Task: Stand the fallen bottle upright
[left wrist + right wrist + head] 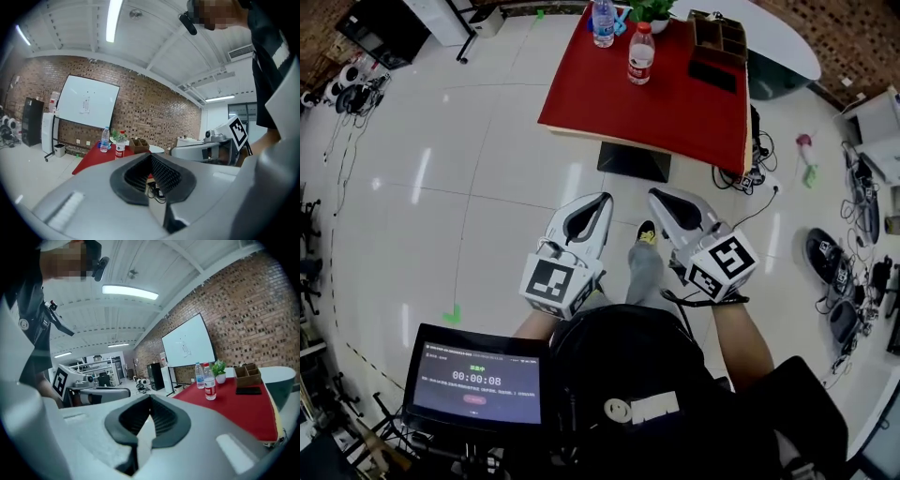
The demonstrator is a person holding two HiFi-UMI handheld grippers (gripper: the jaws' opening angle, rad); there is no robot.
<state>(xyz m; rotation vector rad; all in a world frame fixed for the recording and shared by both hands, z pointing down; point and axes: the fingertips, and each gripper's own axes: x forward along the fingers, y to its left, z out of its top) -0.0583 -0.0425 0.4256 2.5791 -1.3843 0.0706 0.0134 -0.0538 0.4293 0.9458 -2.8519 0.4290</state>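
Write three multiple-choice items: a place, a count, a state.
1. Where is the wooden organizer? A) far right corner of the red table B) floor C) table's near left corner
2. How many bottles stand on the table? A) one B) two C) four
3. The right tool has its jaws: A) shut, empty B) shut on a bottle C) wide open
A: it sits at that corner. B: red-label bottle and blue-label bottle, both upright. A: pads meet, nothing between.

Blue-labelled bottle [603, 26]: top cut off at far edge.
Potted plant [652, 11]: cut off likewise.
Red-capped bottle [640, 56]: label print unreadable.
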